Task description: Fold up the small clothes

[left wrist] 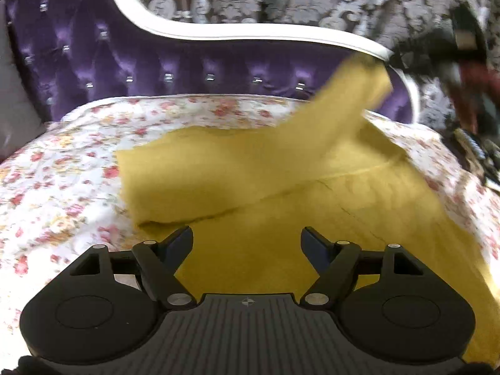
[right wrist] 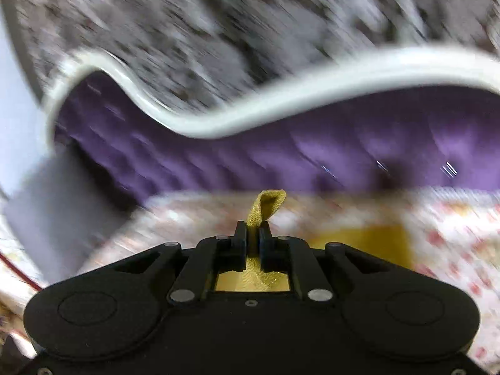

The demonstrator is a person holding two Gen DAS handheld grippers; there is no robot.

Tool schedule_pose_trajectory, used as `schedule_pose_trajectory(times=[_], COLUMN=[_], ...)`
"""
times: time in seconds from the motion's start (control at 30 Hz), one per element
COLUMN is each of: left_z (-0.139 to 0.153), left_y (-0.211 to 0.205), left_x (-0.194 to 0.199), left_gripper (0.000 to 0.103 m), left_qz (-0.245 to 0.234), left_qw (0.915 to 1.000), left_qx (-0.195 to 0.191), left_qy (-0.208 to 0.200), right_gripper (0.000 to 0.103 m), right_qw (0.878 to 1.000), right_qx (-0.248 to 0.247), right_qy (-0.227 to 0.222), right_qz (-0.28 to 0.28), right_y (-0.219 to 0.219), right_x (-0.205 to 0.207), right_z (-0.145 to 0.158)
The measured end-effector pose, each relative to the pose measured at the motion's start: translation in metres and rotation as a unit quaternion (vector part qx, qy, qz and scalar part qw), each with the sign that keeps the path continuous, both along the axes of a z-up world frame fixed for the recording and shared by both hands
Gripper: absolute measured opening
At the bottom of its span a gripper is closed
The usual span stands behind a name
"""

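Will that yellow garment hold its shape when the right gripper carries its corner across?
Probably not. The yellow garment drapes in a limp strip toward the right gripper, so it looks floppy. The pinched tip curls over, suggesting thin, light cloth. It may drag and wrinkle on the floral sheet.

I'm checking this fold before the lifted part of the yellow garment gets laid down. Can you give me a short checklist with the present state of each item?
1. Right gripper pinching a corner of the mustard-yellow knit garment: ok, fabric sits between the shut fingers.
2. Left gripper free: ok, open, nothing between its fingers.
3. Garment's main body lying flat on the floral-print bedspread: ok, with a crease across it.
4. Lifted flap clear of the purple tufted headboard: cannot tell, motion blur.
5. Landing edge lined up: cannot tell.
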State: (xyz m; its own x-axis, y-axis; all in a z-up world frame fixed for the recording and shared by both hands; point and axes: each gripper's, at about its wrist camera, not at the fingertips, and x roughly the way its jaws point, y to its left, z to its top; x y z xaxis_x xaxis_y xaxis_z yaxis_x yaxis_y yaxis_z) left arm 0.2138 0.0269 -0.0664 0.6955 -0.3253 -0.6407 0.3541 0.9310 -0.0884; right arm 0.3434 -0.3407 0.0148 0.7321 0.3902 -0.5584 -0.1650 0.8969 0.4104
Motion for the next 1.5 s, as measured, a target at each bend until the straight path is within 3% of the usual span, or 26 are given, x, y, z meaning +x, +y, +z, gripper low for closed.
schedule_pose_trajectory(times=[0.1,0.27,0.3,0.4,0.53,0.57,0.6,0.73,0.77,0.8,0.9,1.03,1.1,1.27,1.5], left_z=[0.003,-0.001,-0.001,-0.001,-0.001,-0.004,-0.009,-0.035,-0.04,-0.043,-0.038,-0.016,-0.001,0.02,0.023], left_y=[0.003,0.011,0.012,0.012,0.006,0.001,-0.004,-0.016,-0.016,-0.012,-0.002,0.01,0.022,0.039,0.038], left_x=[0.012,0.029,0.03,0.037,0.049,0.053,0.058,0.071,0.072,0.073,0.075,0.052,0.03,-0.032,-0.114], left_gripper=[0.075,0.075,0.075,0.075,0.076,0.078,0.083,0.09,0.1,0.103,0.102,0.102,0.102,0.102,0.102], left_qz=[0.028,0.061,0.064,0.078,0.097,0.098,0.098,0.089,0.09,0.101,0.104,0.107,0.113,0.12,0.121], left_qw=[0.9996,0.9978,0.9975,0.9961,0.9942,0.9938,0.9931,0.9887,0.9883,0.9879,0.9898,0.9913,0.9923,0.9926,0.9926], left_qx=[0.001,0.025,0.03,0.042,0.044,0.05,0.063,0.12,0.122,0.117,0.091,0.075,0.05,0.02,0.003], left_qy=[-0.002,0.008,0.01,0.005,-0.012,-0.014,-0.012,0.014,0.015,0.013,0.036,0.016,0.008,-0.001,-0.001], right_gripper=[0.015,0.026,0.033,0.037,0.048,0.058,0.068,0.071,0.072,0.074,0.077,0.081,0.087,0.091,0.095], right_qw=[0.999,0.988,0.984,0.971,0.973,0.972,0.97,0.959,0.96,0.964,0.97,0.98,0.984,0.988,0.988], right_qx=[-0.037,-0.141,-0.166,-0.227,-0.224,-0.229,-0.239,-0.283,-0.281,-0.267,-0.241,-0.193,-0.157,-0.103,-0.08], right_qy=[0.037,0.059,0.059,0.03,-0.03,-0.038,-0.04,-0.01,0.001,-0.003,0.001,-0.027,-0.046,-0.069,-0.064], right_qz=[-0.014,-0.033,-0.038,-0.064,-0.044,-0.026,-0.013,0.005,0.002,-0.007,-0.022,-0.051,-0.065,-0.091,-0.112], right_y=[-0.006,-0.006,-0.006,-0.005,0.011,0.019,0.026,0.042,0.041,0.037,0.03,0.018,0.006,-0.013,-0.019], right_x=[0.008,0.006,0.004,-0.009,-0.024,-0.026,-0.026,-0.023,-0.021,-0.023,-0.026,-0.056,-0.083,-0.16,-0.251], right_z=[-0.043,-0.078,-0.081,-0.075,-0.062,-0.062,-0.065,-0.091,-0.097,-0.1,-0.096,-0.069,-0.052,-0.028,-0.038])
